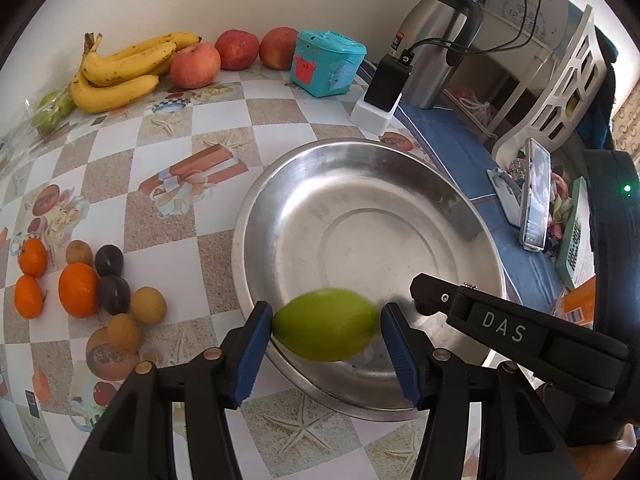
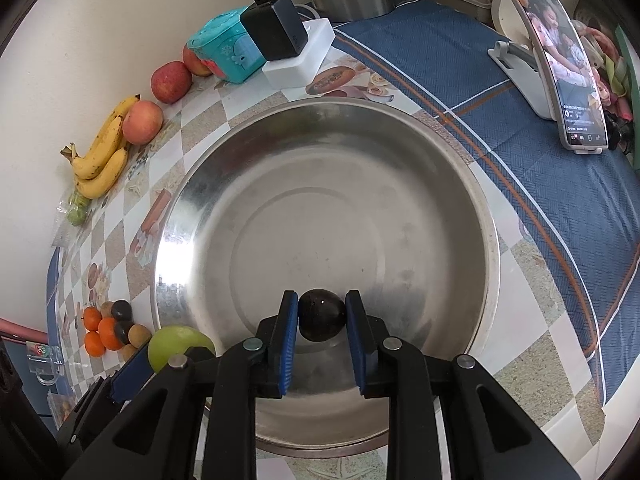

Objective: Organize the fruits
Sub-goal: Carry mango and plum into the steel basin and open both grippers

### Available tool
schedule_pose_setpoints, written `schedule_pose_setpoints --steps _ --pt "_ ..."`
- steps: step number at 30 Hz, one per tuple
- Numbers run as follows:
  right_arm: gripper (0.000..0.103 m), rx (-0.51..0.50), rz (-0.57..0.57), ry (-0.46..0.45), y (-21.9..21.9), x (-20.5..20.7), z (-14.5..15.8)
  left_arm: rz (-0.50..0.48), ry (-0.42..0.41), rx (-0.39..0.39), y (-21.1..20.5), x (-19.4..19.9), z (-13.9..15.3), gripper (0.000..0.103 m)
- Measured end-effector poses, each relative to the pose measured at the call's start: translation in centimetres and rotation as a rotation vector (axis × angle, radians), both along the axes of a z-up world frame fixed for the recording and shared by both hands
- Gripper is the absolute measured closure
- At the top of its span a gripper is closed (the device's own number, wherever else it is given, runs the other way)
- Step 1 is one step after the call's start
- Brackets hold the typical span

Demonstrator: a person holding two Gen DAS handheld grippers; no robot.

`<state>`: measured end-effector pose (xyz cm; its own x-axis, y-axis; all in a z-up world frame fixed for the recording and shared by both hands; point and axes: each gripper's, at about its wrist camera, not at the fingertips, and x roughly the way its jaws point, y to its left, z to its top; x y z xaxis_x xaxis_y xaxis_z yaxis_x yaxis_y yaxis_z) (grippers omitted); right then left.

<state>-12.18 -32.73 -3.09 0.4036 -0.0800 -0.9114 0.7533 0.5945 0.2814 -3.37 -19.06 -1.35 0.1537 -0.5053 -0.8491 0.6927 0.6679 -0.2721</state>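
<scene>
Closest to us, our left claw (image 1: pixel 326 330) grips a green fruit (image 1: pixel 326 330) between its blue pads (image 1: pixel 252 354), holding it over the near rim of the steel bowl (image 1: pixel 280 184). The fruit looks slightly blurred. Our right claw (image 2: pixel 322 320) is closed on a dark plum (image 2: pixel 322 320), pinched between both pads above the near inside of the same bowl, whose bottom holds no fruit. In the left wrist view the right claw's black finger reaches in over the bowl's right rim.

Left of the bowl, on the patterned tabletop (image 1: pixel 168 128), we see a small cluster lying close together: three oranges (image 1: pixel 78 290), two more dark plums (image 1: pixel 109 260) and three brown kiwis (image 1: pixel 148 306).

Farther back along the wall lie a bunch of bananas (image 1: pixel 120 68), three red apples (image 1: pixel 196 66) in a row, and some green fruits in a clear bag (image 1: pixel 50 110) just left of the bananas. A teal toy box (image 1: pixel 328 64) stands beside the last apple, then a black charger on a white block (image 1: pixel 382 96), and a steel jug (image 1: pixel 436 48). To the right, on the blue cloth (image 2: pixel 520 160), a phone (image 2: pixel 560 68) leans lit in its white stand.
</scene>
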Motion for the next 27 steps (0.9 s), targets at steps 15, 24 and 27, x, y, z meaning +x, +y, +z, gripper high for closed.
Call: schedule_pose_setpoints --steps 15,24,27 --pt "0.068 -0.011 -0.012 -0.037 -0.2 -0.1 0.7 0.112 0.023 -0.01 1.7 1.9 0.7 0.043" --pt "0.068 -0.015 0.02 -0.032 0.4 0.4 0.8 0.285 0.013 0.024 5.0 4.6 1.1 0.043" --pt "0.068 -0.019 0.041 -0.034 0.8 0.8 0.9 0.343 0.016 0.03 6.2 5.4 1.2 0.038"
